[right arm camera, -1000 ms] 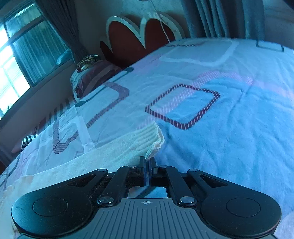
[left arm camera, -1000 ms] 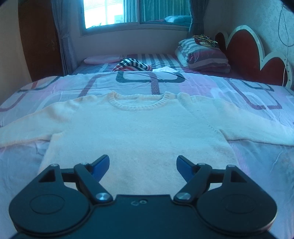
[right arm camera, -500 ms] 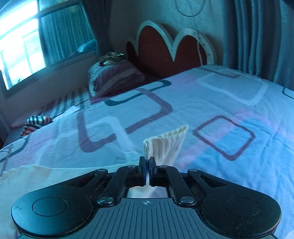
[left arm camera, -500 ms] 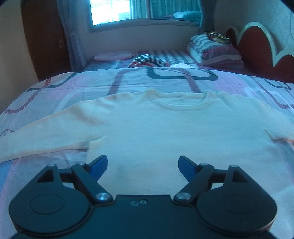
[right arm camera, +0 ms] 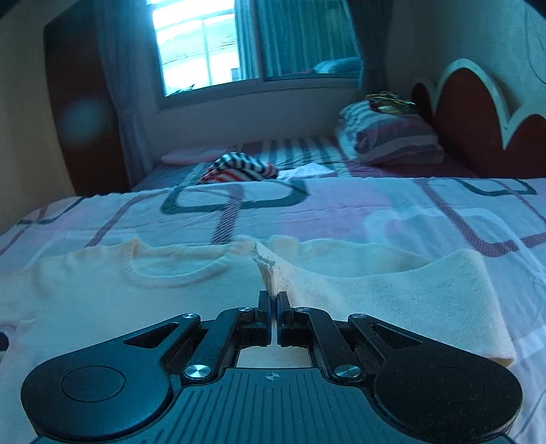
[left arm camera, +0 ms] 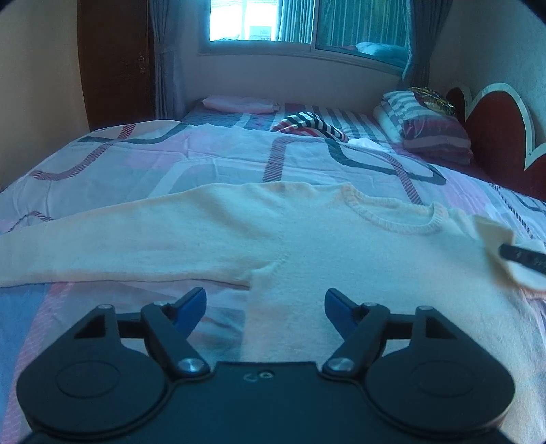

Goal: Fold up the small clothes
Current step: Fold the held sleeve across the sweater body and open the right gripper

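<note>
We begin with the right gripper: its two fingers are pressed together and they pinch the cuff of the right sleeve of the cream sweater. This sleeve is folded back over itself, so the cuff end stands just beside the ribbed collar, above the body of the garment, while the fold of the sleeve lies on the sheet to the right. In the left wrist view we see a dark finger of this gripper at the right edge, with the pale cuff around it. The left gripper is spread wide, its blue fingertips well apart, and it holds nothing; it hangs over the lower left side of the sweater, near the place where the left sleeve meets the body. That sleeve lies stretched flat to the left. The sweater rests face up on the bed sheet with purple and dark loops. Farther away we see a striped cloth, a pile of folded bedding near the red headboard, and the bright window.
</note>
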